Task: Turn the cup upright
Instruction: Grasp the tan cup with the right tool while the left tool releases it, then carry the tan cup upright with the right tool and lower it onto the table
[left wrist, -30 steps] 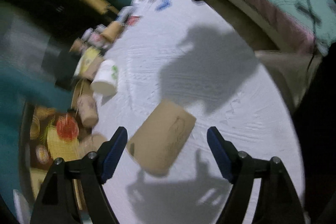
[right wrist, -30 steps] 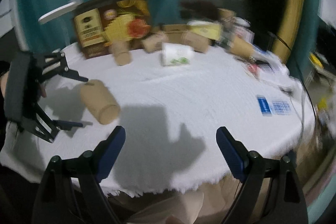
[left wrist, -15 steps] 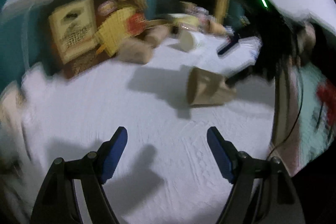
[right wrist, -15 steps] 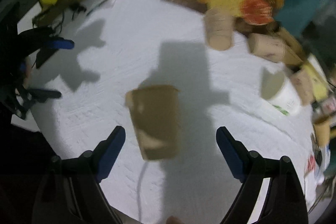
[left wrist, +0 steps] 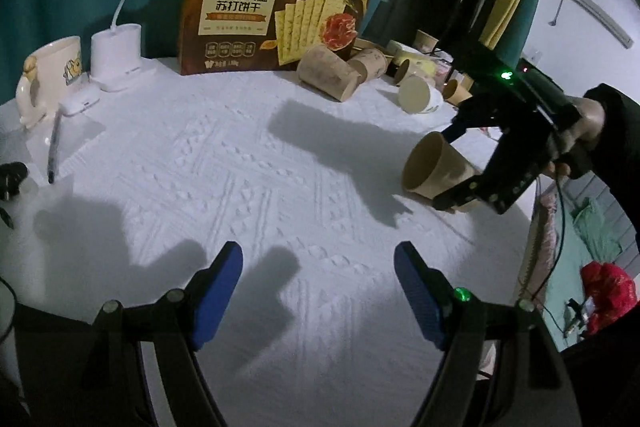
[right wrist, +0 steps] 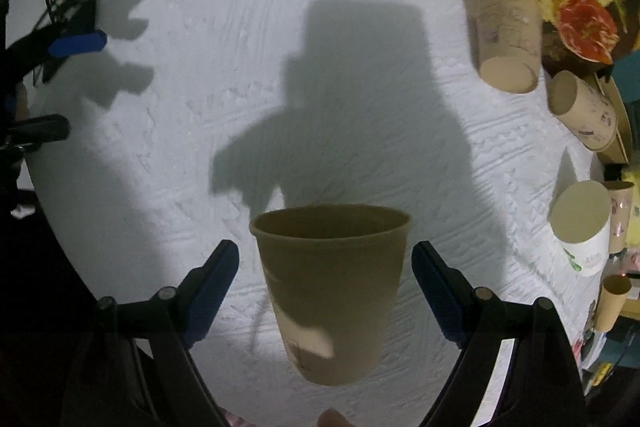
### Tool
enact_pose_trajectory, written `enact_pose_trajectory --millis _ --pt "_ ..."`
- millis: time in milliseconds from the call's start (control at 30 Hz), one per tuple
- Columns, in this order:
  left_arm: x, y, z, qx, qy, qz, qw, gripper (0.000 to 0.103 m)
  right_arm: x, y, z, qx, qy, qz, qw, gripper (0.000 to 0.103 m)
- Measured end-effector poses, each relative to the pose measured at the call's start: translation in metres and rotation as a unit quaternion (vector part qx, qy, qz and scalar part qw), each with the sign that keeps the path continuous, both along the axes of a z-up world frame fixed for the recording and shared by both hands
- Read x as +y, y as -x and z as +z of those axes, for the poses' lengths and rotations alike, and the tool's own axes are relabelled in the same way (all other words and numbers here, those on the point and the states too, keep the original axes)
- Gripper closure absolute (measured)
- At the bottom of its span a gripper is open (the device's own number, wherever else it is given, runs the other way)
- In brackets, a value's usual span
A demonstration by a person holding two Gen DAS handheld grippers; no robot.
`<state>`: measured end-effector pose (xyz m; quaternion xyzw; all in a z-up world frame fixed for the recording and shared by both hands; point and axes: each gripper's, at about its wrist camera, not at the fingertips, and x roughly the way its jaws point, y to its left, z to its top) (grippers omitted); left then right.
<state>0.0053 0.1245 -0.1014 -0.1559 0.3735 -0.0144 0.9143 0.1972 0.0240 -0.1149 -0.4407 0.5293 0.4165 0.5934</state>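
Cup point(right wrist: 328, 291) lies sideways between right claw's point(right wrist: 325, 279) spread fingers; untouched.

Both tools are black, angular two-finger grippers: the left gripper point(left wrist: 318, 291) and right gripper point(right wrist: 325, 287) carry blue ribbed pads point(left wrist: 216, 295), silver pivot screws and small green lights. The person's sleeve point(left wrist: 618, 131) is black.

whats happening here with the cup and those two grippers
A person holds a hand-held gripper in each hand over a table with a white cloth. The right hand-held gripper sits around a brown paper cup lying on its side, pads either side but not pressing. The left hand-held gripper hovers open and empty nearby. The cup is not upright yet.
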Motion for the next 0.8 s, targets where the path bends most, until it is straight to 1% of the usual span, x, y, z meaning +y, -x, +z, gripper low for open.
enact_pose_trajectory --millis 67,100,133,167,267,400,467,533,600,633,667,700,733,800 --pt "-0.001 0.002 -0.003 0.001 0.002 -0.003 1.0 0.025 0.003 0.002 -0.002 -0.006 0.006 0.007 1.0 0.016" --pt "-0.002 0.002 -0.004 0.003 0.0 -0.003 1.0 0.025 0.005 0.003 -0.003 -0.009 0.009 0.011 1.0 0.018" --pt "-0.002 0.003 -0.006 0.005 -0.004 -0.003 1.0 0.025 0.006 0.003 -0.005 -0.012 0.016 0.014 1.0 0.031" --pt "-0.003 0.004 -0.008 0.008 -0.008 -0.002 0.9999 0.025 0.007 0.003 -0.007 -0.017 0.022 0.014 1.0 0.041" --pt "-0.003 0.007 -0.008 0.005 -0.006 -0.002 1.0 0.025 0.008 0.005 -0.005 -0.024 0.02 0.015 0.999 0.043" --pt "-0.001 0.011 -0.006 0.0 -0.003 0.005 1.0 0.025 0.01 0.005 0.004 -0.033 0.002 0.008 0.999 0.043" --pt "-0.002 0.013 -0.005 -0.002 -0.004 0.005 1.0 0.025 0.007 0.004 0.014 -0.041 -0.024 -0.004 0.999 0.043" --pt "-0.004 0.014 -0.004 -0.007 -0.003 0.005 1.0 0.025 -0.002 0.0 0.024 -0.048 -0.07 -0.033 0.996 0.043" --pt "-0.006 0.014 -0.003 -0.012 0.002 0.005 0.9999 0.025 -0.013 -0.003 0.029 -0.058 -0.115 -0.063 0.99 0.043" --pt "-0.006 0.014 -0.003 -0.013 0.004 0.004 0.9999 0.025 -0.023 -0.005 0.03 -0.063 -0.15 -0.087 0.983 0.043" --pt "-0.008 0.014 -0.003 -0.013 0.007 0.003 0.9999 0.025 -0.028 -0.007 0.032 -0.063 -0.168 -0.1 0.979 0.043" --pt "-0.009 0.013 -0.003 -0.012 0.009 0.002 0.9999 0.025 -0.038 -0.007 0.03 -0.062 -0.193 -0.122 0.972 0.043" --pt "-0.011 0.013 -0.003 -0.011 0.01 0.0 0.9999 0.025 -0.049 -0.008 0.03 -0.065 -0.221 -0.153 0.961 0.043" --pt "-0.014 0.012 -0.003 -0.008 0.012 -0.003 0.9999 0.025 -0.064 0.0 0.029 -0.08 -0.255 -0.179 0.947 0.043"
